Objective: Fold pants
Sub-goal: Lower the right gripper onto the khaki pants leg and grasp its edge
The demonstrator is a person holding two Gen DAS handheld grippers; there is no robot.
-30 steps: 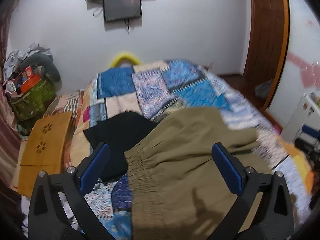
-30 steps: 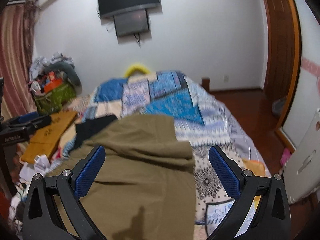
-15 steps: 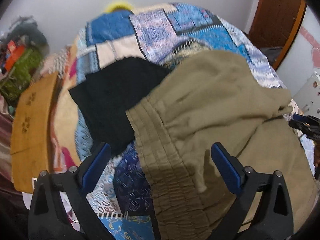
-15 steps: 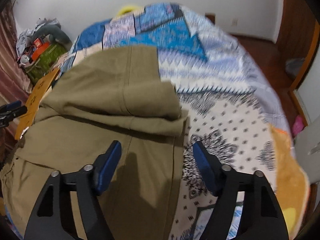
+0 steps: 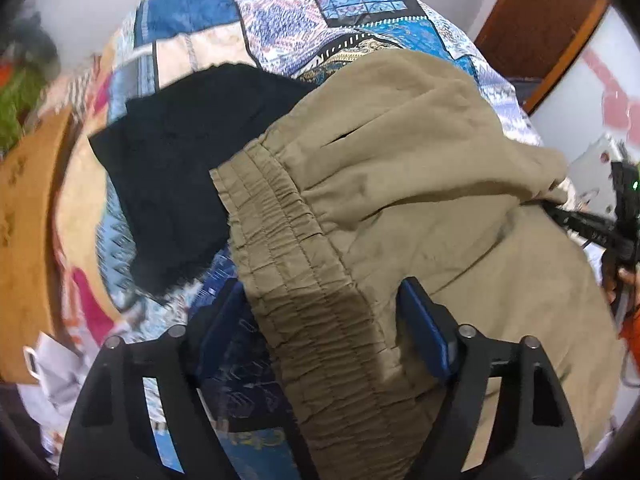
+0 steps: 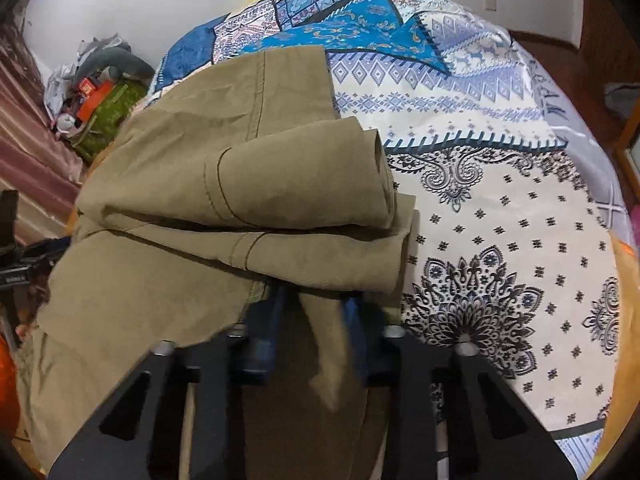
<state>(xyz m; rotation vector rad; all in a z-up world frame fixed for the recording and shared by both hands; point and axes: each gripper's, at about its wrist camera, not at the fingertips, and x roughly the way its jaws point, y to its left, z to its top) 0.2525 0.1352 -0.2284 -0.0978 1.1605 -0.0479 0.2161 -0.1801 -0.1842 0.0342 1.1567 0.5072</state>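
Note:
Olive khaki pants (image 5: 400,168) lie part-folded on the patchwork bedspread (image 5: 280,12). In the left wrist view my left gripper (image 5: 320,320) straddles the elastic waistband (image 5: 304,292), its blue pads (image 5: 424,332) half closed around the cloth with a gap still showing. In the right wrist view the pants (image 6: 240,184) show a folded-over leg end on top. My right gripper (image 6: 316,320) is nearly closed, its pads (image 6: 268,328) pinching a fold of the lower layer.
A black garment (image 5: 172,168) lies on the bed left of the waistband. A wooden board (image 5: 28,240) stands at the bed's left side. Cluttered bags (image 6: 96,92) sit by the wall. The patterned bedspread (image 6: 500,220) extends right of the pants.
Both grippers dropped down onto the pants and closed in from wide open. The left now straddles the waistband; the right has pinched the lower cloth layer.

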